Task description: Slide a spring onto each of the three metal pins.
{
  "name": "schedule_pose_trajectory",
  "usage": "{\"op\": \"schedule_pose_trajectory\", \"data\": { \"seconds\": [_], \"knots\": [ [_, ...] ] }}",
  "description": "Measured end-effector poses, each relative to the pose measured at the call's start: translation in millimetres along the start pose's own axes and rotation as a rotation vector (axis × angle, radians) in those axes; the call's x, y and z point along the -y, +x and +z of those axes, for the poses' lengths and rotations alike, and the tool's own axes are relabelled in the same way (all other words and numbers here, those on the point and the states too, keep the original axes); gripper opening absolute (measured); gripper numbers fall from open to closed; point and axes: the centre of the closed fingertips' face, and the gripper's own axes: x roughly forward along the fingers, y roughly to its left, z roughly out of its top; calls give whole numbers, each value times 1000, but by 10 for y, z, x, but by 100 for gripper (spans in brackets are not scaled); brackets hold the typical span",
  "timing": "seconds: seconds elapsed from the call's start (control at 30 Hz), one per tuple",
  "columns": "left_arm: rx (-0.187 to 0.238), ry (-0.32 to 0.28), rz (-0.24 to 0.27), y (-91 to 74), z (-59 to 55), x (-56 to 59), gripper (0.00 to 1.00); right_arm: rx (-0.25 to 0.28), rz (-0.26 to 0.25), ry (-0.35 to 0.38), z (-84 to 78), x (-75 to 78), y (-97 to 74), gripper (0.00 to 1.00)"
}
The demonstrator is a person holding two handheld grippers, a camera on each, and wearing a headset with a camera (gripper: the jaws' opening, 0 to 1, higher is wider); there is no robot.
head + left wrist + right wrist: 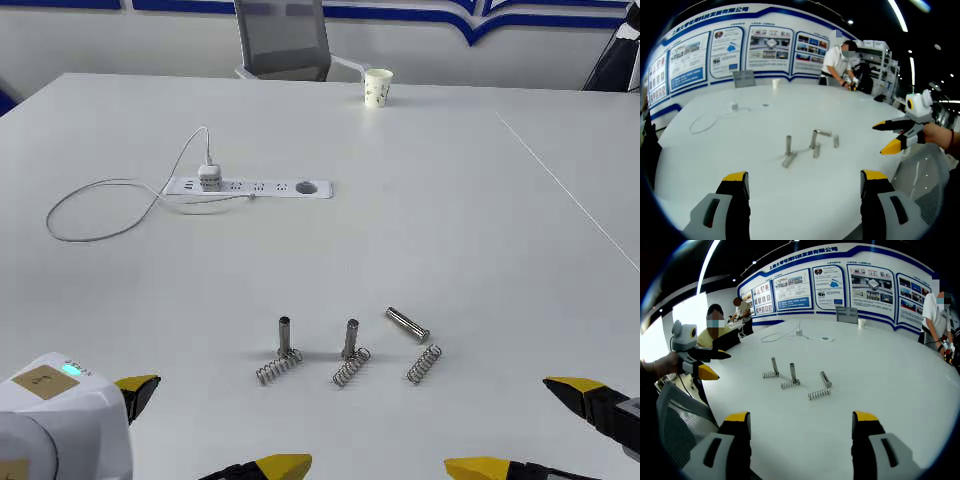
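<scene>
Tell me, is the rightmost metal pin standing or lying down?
Lying down: the rightmost pin rests on its side on the table.

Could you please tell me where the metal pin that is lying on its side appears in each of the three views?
Head view: the lying pin is right of centre, in the lower half.
Left gripper view: the lying pin sits just right of centre.
Right gripper view: the lying pin sits just right of centre.
Shared landmark: the grey chair, behind it in all three.

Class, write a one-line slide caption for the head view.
Two pins stand, one lies flat, three springs loose beside them; left gripper and right gripper open.
</scene>
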Motion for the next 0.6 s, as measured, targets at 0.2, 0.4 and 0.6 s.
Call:
{"op": "schedule_pose_trajectory", "data": {
  "seconds": [0.2, 0.4, 0.6],
  "knots": [
    [-1, 17, 3, -15, -1, -25, 92, 8, 2, 4, 12, -12, 5, 84],
    [-9, 27, -2, -28, -11, -22, 90, 23, 4, 25, 59, 1, 4, 84],
    [-9, 35, 1, -34, -8, -24, 88, 23, 4, 18, 58, -2, -10, 84]
  ]
}}
